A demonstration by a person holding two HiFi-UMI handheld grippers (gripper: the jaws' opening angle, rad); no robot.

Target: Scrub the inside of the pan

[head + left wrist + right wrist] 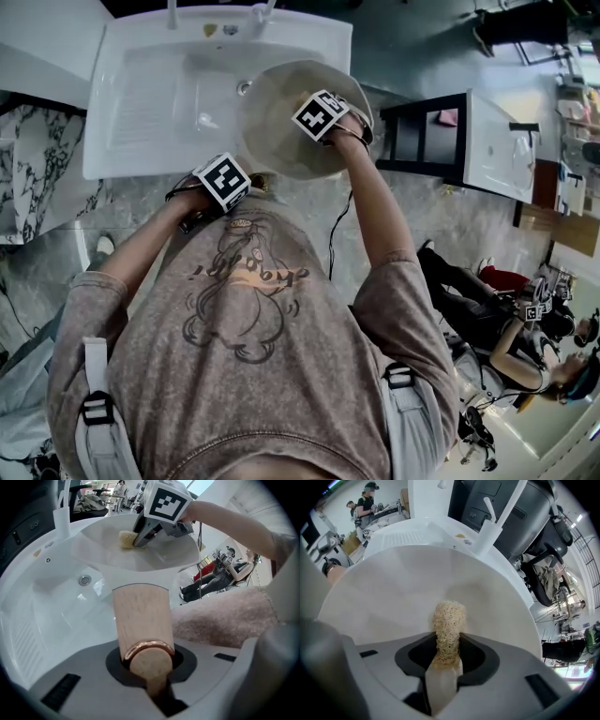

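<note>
One pan (pixel 281 127), pale beige inside, tilted over one white sink (pixel 150 103). My left gripper (pixel 148 662) clamps its wooden handle (pixel 140 616); my right gripper (pixel 445 660) clamps one fibrous scrubber (pixel 449 623) against the pan's inside.

Watching my right gripper (pixel 446 660): both jaws are closing on the lower end of a straw-coloured loofah scrubber (pixel 449 620). The scrubber is sticking up and out past them. Its free end is lying against the pale, smooth inside of the pan (pixel 389 597), which is filling most of the frame. Beyond the pan's far rim, a white sink (pixel 410 534) is showing, with a white faucet (pixel 499 513) rising at its back. Far upper left, a person (pixel 369 498) is standing at a bench. At right, a dark chair (pixel 543 581) is carrying draped clothing.
</note>
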